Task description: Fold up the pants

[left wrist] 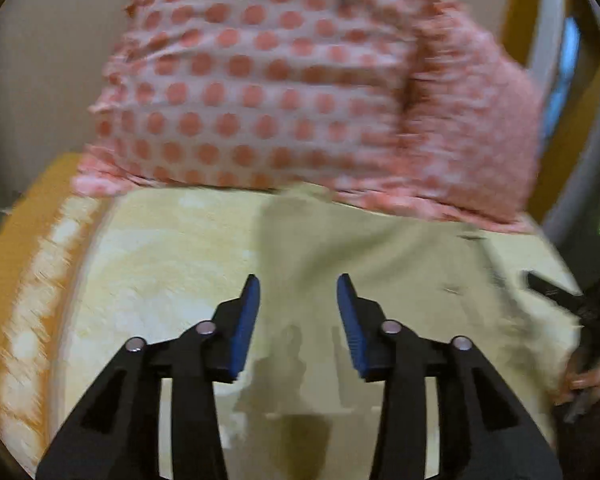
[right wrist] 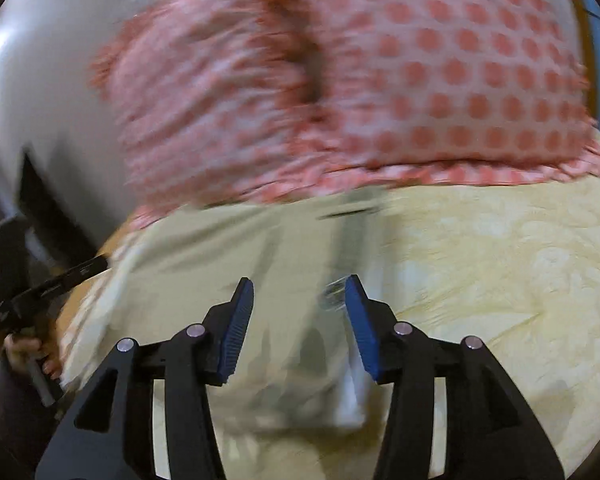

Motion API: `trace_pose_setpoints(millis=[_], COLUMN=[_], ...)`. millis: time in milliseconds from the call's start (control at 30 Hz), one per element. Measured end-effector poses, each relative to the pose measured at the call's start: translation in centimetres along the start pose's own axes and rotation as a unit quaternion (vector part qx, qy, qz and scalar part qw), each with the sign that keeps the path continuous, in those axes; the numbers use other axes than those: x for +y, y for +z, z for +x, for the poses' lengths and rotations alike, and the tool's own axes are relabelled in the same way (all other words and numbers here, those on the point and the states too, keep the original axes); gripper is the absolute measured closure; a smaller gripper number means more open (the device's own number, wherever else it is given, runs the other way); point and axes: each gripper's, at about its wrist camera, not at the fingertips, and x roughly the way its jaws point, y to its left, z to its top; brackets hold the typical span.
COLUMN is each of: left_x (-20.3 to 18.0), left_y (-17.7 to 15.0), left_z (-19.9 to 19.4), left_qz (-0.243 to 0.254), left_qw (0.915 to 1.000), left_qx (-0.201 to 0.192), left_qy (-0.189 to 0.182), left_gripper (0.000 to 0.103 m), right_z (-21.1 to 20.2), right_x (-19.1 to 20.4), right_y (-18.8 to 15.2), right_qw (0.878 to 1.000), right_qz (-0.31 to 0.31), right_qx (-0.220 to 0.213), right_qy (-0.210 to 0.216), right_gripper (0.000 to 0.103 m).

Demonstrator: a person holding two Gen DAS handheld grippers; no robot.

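Pale khaki pants (left wrist: 380,272) lie on a yellow patterned bedspread (left wrist: 160,264); both views are motion-blurred. My left gripper (left wrist: 298,292) is open and empty, hovering over the pants' left part. My right gripper (right wrist: 299,294) is open and empty above the pants (right wrist: 228,264), near a fold and a whitish edge (right wrist: 352,392). The other gripper shows at the left edge of the right wrist view (right wrist: 48,288), and at the right edge of the left wrist view (left wrist: 556,292).
A pink pillow with coral dots (left wrist: 284,80) lies at the far edge of the pants; it also shows in the right wrist view (right wrist: 420,80). A pale wall (right wrist: 52,80) stands behind. The bed's orange edge (left wrist: 16,264) is at left.
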Motion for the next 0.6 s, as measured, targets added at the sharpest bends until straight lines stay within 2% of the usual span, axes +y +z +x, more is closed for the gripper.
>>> trace_pose_setpoints(millis=[67, 100, 133, 167, 200, 267, 333, 367, 400, 467, 533, 600], left_x=[-1.6, -2.3, -2.9, -3.3, -3.5, -4.2, -4.6, -4.8, -4.9, -5.6, -5.8, -5.9], left_y=[-0.8, -0.8, -1.2, -1.7, -2.1, -2.8, -4.0, -4.8, -5.5, -7.9, -10.1, -11.5], left_z=[0.4, 1.3, 2.7, 3.9, 4.6, 3.6, 1.2, 0.0, -1.1, -3.2, -4.3, -4.5], left_qz=[0.006, 0.007, 0.007, 0.009, 0.017, 0.035, 0.028, 0.026, 0.027, 0.033, 0.033, 0.025], left_qw=[0.9992, 0.9983, 0.9968, 0.9955, 0.9947, 0.9954, 0.9960, 0.9964, 0.9965, 0.9945, 0.9909, 0.9902], left_qx=[0.028, 0.046, 0.073, 0.092, 0.101, 0.086, 0.078, 0.069, 0.059, 0.046, 0.049, 0.059], left_qy=[-0.029, -0.036, -0.033, -0.018, -0.003, 0.022, 0.034, 0.042, 0.053, 0.088, 0.121, 0.124], left_gripper=[0.053, 0.053, 0.053, 0.054, 0.054, 0.052, 0.031, 0.016, 0.008, 0.002, 0.002, 0.002], right_z=[0.8, 2.1, 3.5, 4.2, 4.0, 2.4, -0.3, -0.7, -1.2, -1.4, -1.0, -0.1], right_x=[1.6, 2.0, 2.1, 1.8, 2.1, 3.6, 5.9, 7.4, 8.9, 10.6, 11.7, 12.4], right_y=[-1.1, -1.7, -2.1, -2.2, -2.2, -2.6, -4.1, -5.1, -6.4, -8.7, -10.8, -11.7], right_qw=[0.999, 0.998, 0.995, 0.994, 0.994, 0.992, 0.992, 0.992, 0.992, 0.990, 0.985, 0.981], right_qz=[-0.021, -0.028, -0.030, -0.028, -0.031, -0.042, -0.063, -0.067, -0.073, -0.080, -0.086, -0.090], right_qx=[0.031, 0.061, 0.090, 0.105, 0.096, 0.083, 0.054, 0.046, 0.044, 0.049, 0.060, 0.061], right_qy=[0.011, -0.001, -0.017, -0.029, -0.041, -0.081, -0.091, -0.094, -0.096, -0.105, -0.134, -0.161], right_gripper=[0.050, 0.042, 0.037, 0.037, 0.038, 0.032, 0.001, 0.001, 0.001, 0.001, 0.001, 0.001])
